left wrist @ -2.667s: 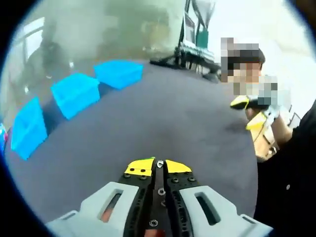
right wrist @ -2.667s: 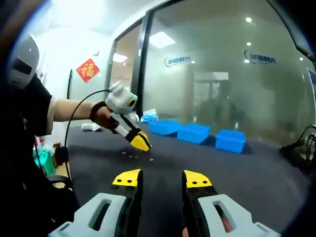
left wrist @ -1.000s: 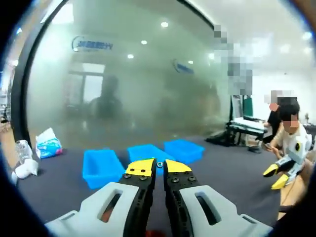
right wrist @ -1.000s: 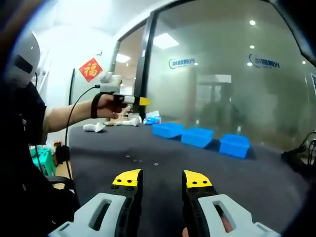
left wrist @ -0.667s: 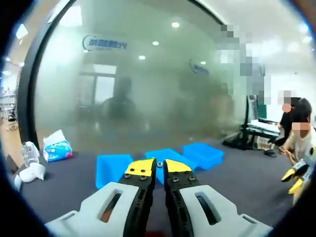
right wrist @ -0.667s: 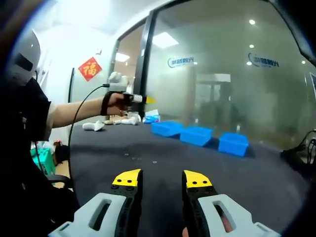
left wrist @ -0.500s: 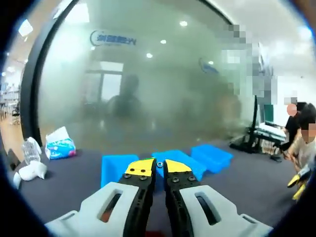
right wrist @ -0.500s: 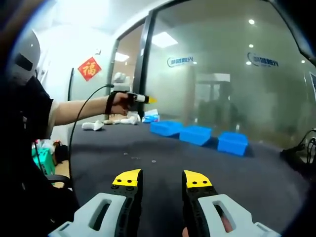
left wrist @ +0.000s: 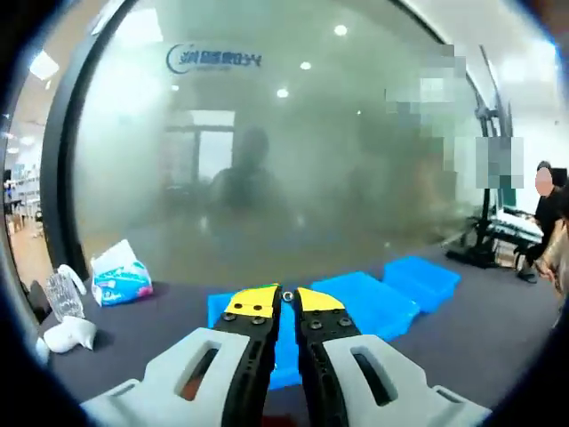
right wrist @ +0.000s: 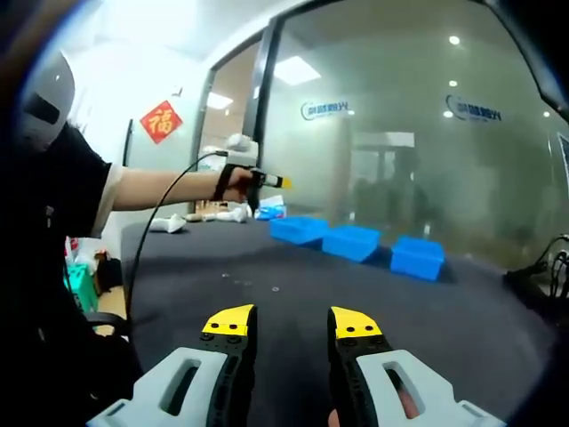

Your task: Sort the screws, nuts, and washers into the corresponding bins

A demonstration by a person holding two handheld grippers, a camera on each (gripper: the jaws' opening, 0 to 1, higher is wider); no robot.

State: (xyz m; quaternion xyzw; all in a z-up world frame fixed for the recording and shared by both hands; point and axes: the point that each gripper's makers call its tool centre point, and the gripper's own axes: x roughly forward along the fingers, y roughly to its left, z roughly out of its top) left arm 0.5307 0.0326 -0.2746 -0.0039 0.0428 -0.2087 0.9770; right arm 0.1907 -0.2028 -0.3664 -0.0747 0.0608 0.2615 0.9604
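Observation:
In the left gripper view my left gripper [left wrist: 286, 301] is shut on a small silvery ring-shaped part [left wrist: 287, 294], nut or washer I cannot tell. Just beyond its yellow tips stand three blue bins on the dark table: the left bin [left wrist: 220, 310], the middle bin [left wrist: 366, 301] and the right bin [left wrist: 428, 274]. In the right gripper view the left gripper [right wrist: 281, 182] hangs high in a person's outstretched hand, left of the bin row [right wrist: 352, 241]. My right gripper [right wrist: 289, 322] stands open over the table. Several small loose parts [right wrist: 242, 283] lie ahead of it.
A tissue pack [left wrist: 121, 277] and crumpled white items [left wrist: 71, 334] lie left of the bins. A frosted glass wall [left wrist: 267, 178] rises behind the table. A person [left wrist: 547, 191] sits at far right. Dark tabletop [right wrist: 462, 311] stretches right of my open jaws.
The left gripper has travelled from the loose parts up and toward the bins, which now look larger and nearer in its view. The right gripper has stayed put and open.

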